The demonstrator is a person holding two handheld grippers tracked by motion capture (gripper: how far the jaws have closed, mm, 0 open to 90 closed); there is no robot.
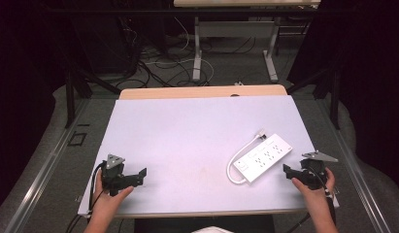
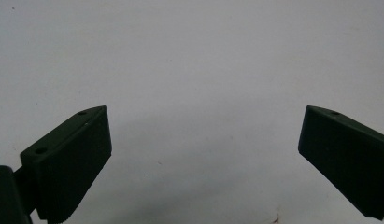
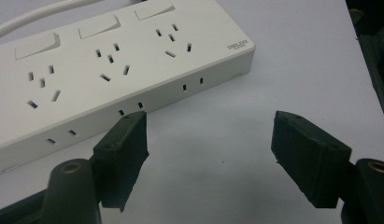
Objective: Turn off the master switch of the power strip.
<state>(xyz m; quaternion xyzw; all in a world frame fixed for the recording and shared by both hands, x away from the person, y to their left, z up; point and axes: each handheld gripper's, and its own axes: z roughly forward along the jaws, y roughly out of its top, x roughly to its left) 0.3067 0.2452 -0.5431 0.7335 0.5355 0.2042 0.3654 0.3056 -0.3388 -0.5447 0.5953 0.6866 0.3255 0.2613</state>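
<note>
A white power strip (image 1: 263, 158) lies at the right of the pale table top (image 1: 187, 141), with its white cable (image 1: 234, 165) looped to its left and a plug (image 1: 260, 132) beyond it. My right gripper (image 1: 288, 171) rests just right of the strip, held by a hand, jaws open and bare. In the right gripper view the power strip (image 3: 110, 70) with its sockets and switches lies just ahead of the right gripper (image 3: 210, 140), whose jaws stand apart over bare table. My left gripper (image 1: 141, 174) sits at the table's near left, open; the left gripper (image 2: 203, 144) frames bare table.
Beyond the table's wooden far edge (image 1: 202, 91) the floor holds tangled cables (image 1: 163, 68) and the legs of another table (image 1: 197, 53). Dark frame posts (image 1: 70, 97) stand at both sides. The table's right edge (image 3: 362, 65) runs close to my right gripper.
</note>
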